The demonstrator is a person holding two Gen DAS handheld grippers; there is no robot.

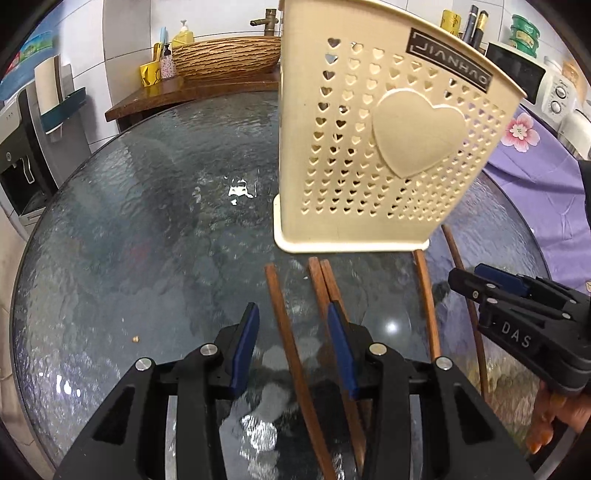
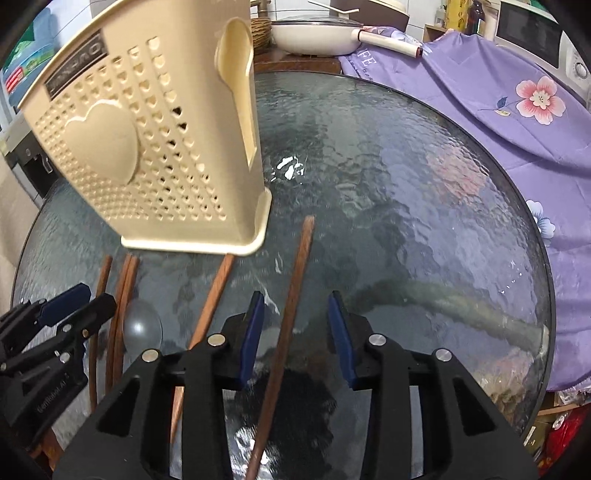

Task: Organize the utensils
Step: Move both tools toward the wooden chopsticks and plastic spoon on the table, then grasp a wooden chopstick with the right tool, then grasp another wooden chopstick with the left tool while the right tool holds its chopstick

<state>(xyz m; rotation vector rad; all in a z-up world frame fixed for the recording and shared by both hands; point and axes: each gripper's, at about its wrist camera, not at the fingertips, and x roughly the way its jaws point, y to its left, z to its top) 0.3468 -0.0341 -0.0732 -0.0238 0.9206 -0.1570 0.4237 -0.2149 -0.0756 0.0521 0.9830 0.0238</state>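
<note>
Picking up sticks by the holder (image 1: 373, 147)

Our fingers (image 1: 334, 345) (image 2: 341, 339) stood part open, holding nothing; one stick (image 1: 291, 354) (image 2: 284, 332) lay lengthwise between each pair.

Utensil holder (image 1: 376, 155): cream plastic, rows of small heart-shaped cut-outs, one large raised heart, black label with pale lettering; chopsticks (image 1: 291, 350): reddish-brown wood; table (image 1: 147, 229): dark blue-grey rippled glass, black rim; left tongs (image 1: 293, 354): black body, blue pads, silver rivets; right tongs (image 2: 295, 336): same colours; cloth (image 2: 498, 122): lilac, printed with pink-and-white flowers; basin (image 1: 225, 57): brown, wavy wood-grain stripes; soap bottle (image 1: 183, 35): yellow.
</note>
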